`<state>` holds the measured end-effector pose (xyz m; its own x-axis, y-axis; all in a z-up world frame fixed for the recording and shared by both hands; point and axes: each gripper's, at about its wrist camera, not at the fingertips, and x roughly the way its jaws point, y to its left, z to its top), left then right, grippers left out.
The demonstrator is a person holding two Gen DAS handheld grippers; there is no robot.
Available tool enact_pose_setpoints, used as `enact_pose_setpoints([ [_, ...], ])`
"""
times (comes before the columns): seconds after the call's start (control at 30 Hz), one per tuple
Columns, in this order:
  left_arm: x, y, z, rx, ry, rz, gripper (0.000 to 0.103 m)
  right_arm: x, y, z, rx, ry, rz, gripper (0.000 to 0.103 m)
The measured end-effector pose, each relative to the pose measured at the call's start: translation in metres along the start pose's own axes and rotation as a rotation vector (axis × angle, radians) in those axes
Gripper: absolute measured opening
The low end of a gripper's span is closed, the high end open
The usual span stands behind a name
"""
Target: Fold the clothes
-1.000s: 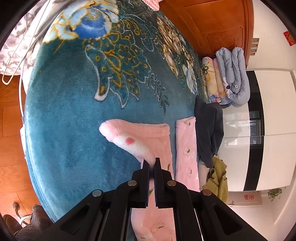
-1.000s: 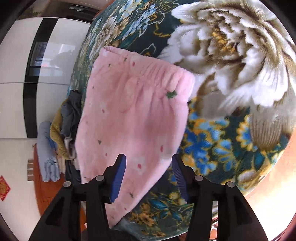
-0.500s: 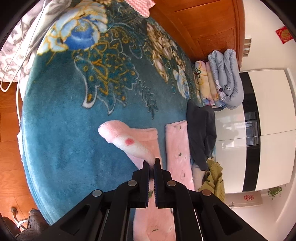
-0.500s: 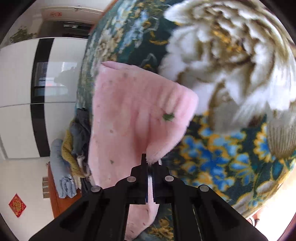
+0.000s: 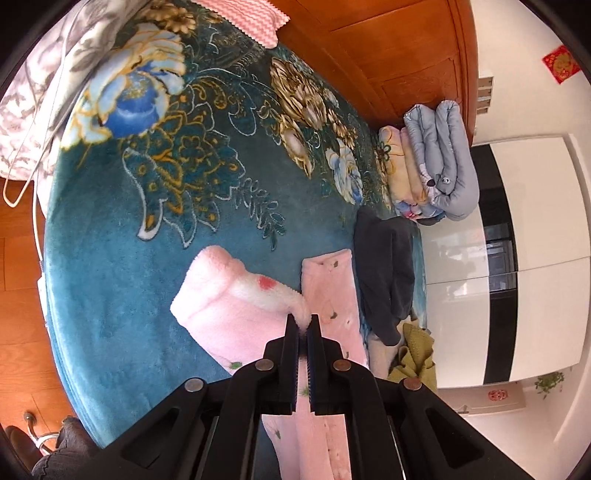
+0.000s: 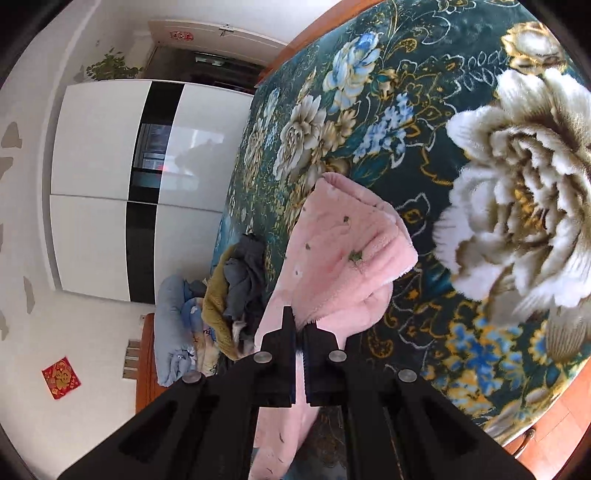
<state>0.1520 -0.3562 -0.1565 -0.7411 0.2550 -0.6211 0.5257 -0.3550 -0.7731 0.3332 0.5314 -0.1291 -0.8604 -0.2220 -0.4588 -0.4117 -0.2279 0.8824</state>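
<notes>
Left gripper (image 5: 303,321): jaws closed on a fluffy edge of the pink trousers (image 5: 236,314), low centre of the left wrist view; the pinched corner is lifted off the blanket and curls back to show its pale lining with a red spot.
Right gripper (image 6: 298,326): jaws pinched shut on the elastic waist edge of the trousers (image 6: 343,251), low centre of the right wrist view; the cloth rises from the jaws in a raised fold.
Pink trousers: spread on the blanket, filling the lower middle of both views; one leg runs down under the left gripper, the other lies flat just to its right, touching the dark garment.
Blanket (image 5: 147,229): teal plush with blue, gold and white flowers, covering the bed; a large white flower fills the right of the right wrist view.
Dark garment (image 5: 384,273): right of centre in the left wrist view, draped at the blanket's edge.
Olive cloth (image 5: 413,354): just below the dark garment, crumpled.
Quilts (image 5: 439,166): folded grey-blue and floral rolls, upper right of the left wrist view, against the wooden headboard (image 5: 388,51).
Wardrobe (image 6: 103,184): white doors with a black stripe, left of the right wrist view.
Pillow (image 5: 243,14): pink zigzag, top centre of the left wrist view.
</notes>
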Motion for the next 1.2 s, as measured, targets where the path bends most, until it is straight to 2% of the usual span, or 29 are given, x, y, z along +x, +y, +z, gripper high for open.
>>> enact_pose_setpoints([
  [0.2, 0.024, -0.070, 0.017, 0.054, 0.015, 0.051, 0.004, 0.040, 0.051, 0.027, -0.020, 0.030, 0.049, 0.003],
  [0.3, 0.046, -0.104, 0.026, 0.078, 0.037, 0.096, 0.004, 0.062, 0.079, 0.045, -0.032, 0.044, 0.045, 0.003],
  [0.47, 0.104, -0.149, 0.032, 0.133, 0.097, 0.192, 0.004, 0.107, 0.103, 0.076, -0.014, 0.057, -0.031, 0.003],
  [0.57, 0.149, -0.169, 0.029, 0.208, 0.135, 0.255, 0.004, 0.140, 0.102, 0.090, 0.011, 0.068, -0.093, 0.003],
  [0.63, 0.180, -0.178, 0.027, 0.248, 0.172, 0.292, 0.004, 0.162, 0.100, 0.099, 0.023, 0.073, -0.146, 0.003],
  [0.7, 0.208, -0.178, 0.028, 0.234, 0.198, 0.292, 0.004, 0.180, 0.093, 0.105, 0.047, 0.071, -0.188, 0.003],
  [0.77, 0.234, -0.181, 0.028, 0.262, 0.215, 0.309, 0.004, 0.194, 0.088, 0.110, 0.057, 0.066, -0.226, 0.003],
  [0.9, 0.278, -0.194, 0.023, 0.364, 0.252, 0.336, 0.004, 0.212, 0.087, 0.120, 0.023, 0.048, -0.286, 0.003],
  [0.97, 0.295, -0.198, 0.023, 0.384, 0.265, 0.313, 0.004, 0.218, 0.087, 0.124, 0.006, 0.036, -0.305, 0.003],
  [1.13, 0.329, -0.199, 0.018, 0.462, 0.296, 0.337, 0.004, 0.234, 0.076, 0.125, 0.001, 0.033, -0.361, 0.003],
  [1.2, 0.335, -0.191, 0.020, 0.450, 0.309, 0.340, 0.004, 0.239, 0.069, 0.124, 0.014, 0.036, -0.377, 0.004],
])
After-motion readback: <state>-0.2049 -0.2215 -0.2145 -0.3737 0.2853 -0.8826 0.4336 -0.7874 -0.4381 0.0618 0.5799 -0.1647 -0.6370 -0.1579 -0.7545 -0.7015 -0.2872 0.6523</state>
